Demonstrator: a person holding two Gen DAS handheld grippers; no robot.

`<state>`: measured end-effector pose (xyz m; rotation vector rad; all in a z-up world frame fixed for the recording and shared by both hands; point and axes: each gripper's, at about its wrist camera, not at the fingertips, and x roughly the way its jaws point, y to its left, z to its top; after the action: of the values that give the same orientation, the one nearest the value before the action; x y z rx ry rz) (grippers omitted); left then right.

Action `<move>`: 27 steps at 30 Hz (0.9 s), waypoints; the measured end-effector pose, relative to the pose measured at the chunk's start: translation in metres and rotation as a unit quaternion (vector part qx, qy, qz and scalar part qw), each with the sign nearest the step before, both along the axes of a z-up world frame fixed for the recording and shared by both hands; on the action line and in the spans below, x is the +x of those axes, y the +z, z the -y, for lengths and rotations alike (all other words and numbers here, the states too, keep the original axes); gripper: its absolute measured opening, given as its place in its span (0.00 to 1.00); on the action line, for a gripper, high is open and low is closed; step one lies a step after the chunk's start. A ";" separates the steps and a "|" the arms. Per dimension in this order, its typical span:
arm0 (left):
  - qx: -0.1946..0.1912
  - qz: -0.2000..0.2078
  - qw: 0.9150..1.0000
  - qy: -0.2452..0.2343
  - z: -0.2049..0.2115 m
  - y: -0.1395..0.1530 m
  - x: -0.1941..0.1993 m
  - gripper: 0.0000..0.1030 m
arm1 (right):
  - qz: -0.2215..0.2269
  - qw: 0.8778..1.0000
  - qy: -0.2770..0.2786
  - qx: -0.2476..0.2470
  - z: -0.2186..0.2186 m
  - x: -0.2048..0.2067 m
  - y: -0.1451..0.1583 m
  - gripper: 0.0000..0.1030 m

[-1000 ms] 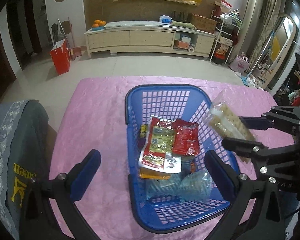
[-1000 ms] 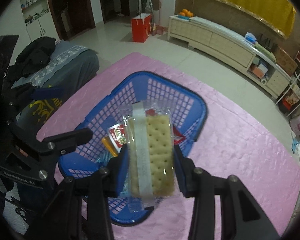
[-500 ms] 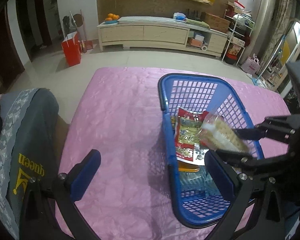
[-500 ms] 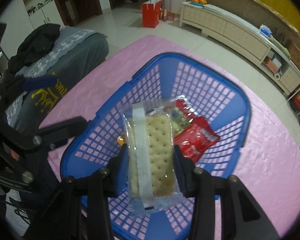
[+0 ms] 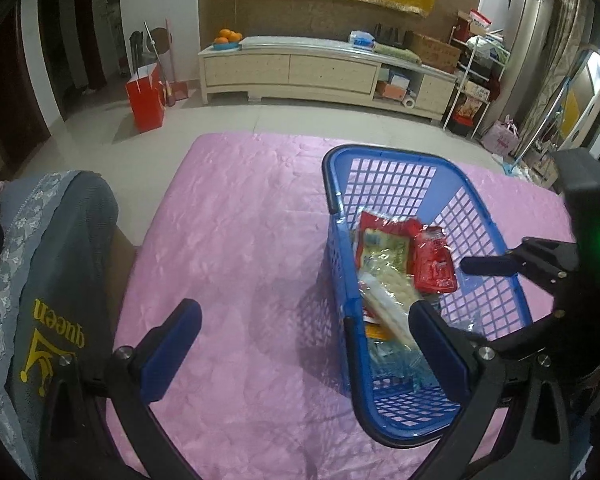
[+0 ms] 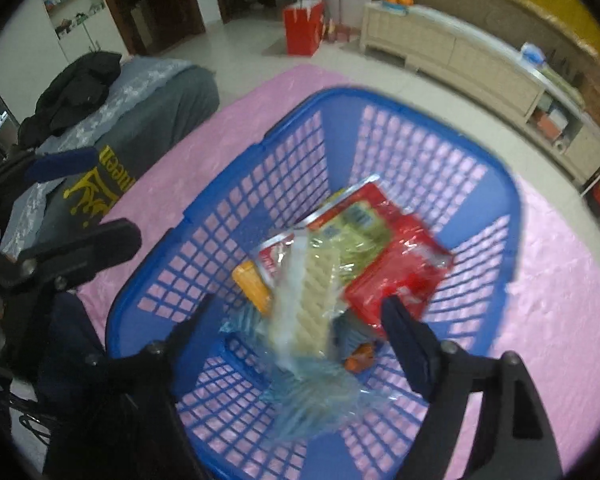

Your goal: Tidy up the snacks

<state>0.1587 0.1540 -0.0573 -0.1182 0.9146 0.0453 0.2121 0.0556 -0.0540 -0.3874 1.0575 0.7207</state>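
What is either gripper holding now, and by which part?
Nothing. The right gripper is open above the cracker pack in the basket; the left gripper is open too.

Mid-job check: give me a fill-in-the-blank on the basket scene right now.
The cracker pack lies inside the ____ basket.
The right gripper is ____, holding nothing.
The basket stands on a ____ cloth.
The left gripper is ____.

Missing words: blue; open; pink; open
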 end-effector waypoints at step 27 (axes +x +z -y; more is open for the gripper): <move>0.046 0.220 0.974 -0.016 0.134 0.069 -0.131 0.99 | 0.250 0.947 -0.174 0.107 0.180 -0.144 0.120 0.95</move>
<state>0.0278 0.0200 0.0117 -0.0243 0.4695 0.0301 0.0683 -0.1241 0.0656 -0.1716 0.5380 0.3814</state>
